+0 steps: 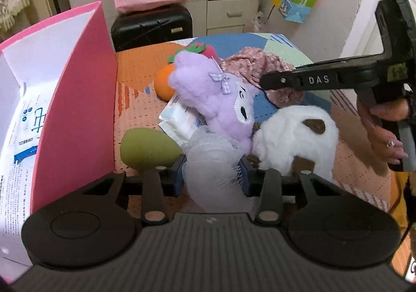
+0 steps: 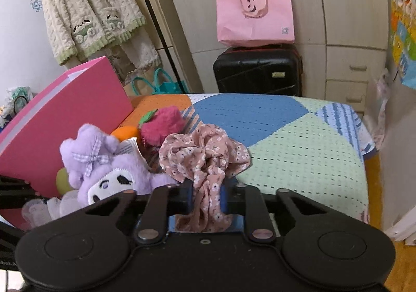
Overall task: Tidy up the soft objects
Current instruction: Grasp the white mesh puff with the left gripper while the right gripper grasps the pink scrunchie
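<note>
Pinching both picks before lifting, we have the left gripper [image 1: 215,172] closed on the mesh puff [image 1: 208,159] at lower centre. Our right gripper [image 2: 206,197] is clamped on the floral cloth [image 2: 205,159], likely bound for the pink box [image 1: 78,99] at left.

Right claw [image 2: 206,197] clamped on floral cloth [image 2: 205,159]

Black tongs [image 1: 262,83] lettered "DAS", blue pads, ringed hand [image 1: 387,133]

light: even, soft | shadows: faint | edges: fisheye-bent, dark corners
</note>
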`<action>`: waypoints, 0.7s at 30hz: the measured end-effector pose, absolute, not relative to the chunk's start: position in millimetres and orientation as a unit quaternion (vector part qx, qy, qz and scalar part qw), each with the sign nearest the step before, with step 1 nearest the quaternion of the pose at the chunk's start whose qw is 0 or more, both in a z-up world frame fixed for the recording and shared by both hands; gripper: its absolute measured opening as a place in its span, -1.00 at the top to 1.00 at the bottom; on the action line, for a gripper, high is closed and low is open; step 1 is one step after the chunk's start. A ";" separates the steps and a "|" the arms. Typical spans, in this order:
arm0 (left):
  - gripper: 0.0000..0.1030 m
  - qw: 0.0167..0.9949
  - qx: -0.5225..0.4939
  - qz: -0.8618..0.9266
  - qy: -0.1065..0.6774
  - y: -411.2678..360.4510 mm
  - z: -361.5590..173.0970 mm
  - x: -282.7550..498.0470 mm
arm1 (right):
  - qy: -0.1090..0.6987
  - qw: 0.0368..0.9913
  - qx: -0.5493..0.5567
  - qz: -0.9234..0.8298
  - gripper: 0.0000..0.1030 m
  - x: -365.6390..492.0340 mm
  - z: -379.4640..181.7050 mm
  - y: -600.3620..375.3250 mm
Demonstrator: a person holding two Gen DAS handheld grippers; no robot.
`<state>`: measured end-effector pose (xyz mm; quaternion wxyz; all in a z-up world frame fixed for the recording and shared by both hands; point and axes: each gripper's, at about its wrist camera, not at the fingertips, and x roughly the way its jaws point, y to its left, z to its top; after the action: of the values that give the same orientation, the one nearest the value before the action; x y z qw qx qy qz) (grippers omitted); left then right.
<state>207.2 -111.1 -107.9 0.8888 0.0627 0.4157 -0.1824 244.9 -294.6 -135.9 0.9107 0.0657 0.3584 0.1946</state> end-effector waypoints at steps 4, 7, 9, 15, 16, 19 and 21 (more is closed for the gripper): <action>0.35 0.899 0.056 -0.171 0.399 -110.0 -109.4 200.6 | 0.338 0.922 0.063 0.177 0.64 231.5 -132.1 -295.4; 0.36 0.908 0.047 -0.154 0.386 -108.4 -110.6 194.7 | 0.325 0.931 0.050 0.157 0.64 219.9 -127.8 -296.6; 0.36 0.915 0.051 -0.140 0.374 -111.1 -111.0 189.6 | 0.322 0.934 0.050 0.148 0.64 212.8 -125.9 -298.8; 0.37 0.925 0.050 -0.126 0.354 -111.0 -111.1 178.5 | 0.306 0.944 0.050 0.109 0.63 183.1 -123.6 -301.1; 0.37 0.926 0.048 -0.125 0.353 -109.8 -110.5 177.4 | 0.304 0.946 0.048 0.104 0.63 177.6 -123.2 -299.8; 0.37 0.927 0.043 -0.127 0.350 -106.4 -108.1 172.4 | 0.302 0.948 0.046 0.093 0.63 162.0 -121.1 -297.4; 0.37 0.929 0.037 -0.130 0.345 -103.8 -105.3 168.1 | 0.302 0.948 0.047 0.088 0.63 152.7 -119.8 -295.9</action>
<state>168.1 -103.8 -105.3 0.9289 0.0369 0.3447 -0.1303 152.7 -295.9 -119.8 0.9480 0.0469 0.3024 0.0875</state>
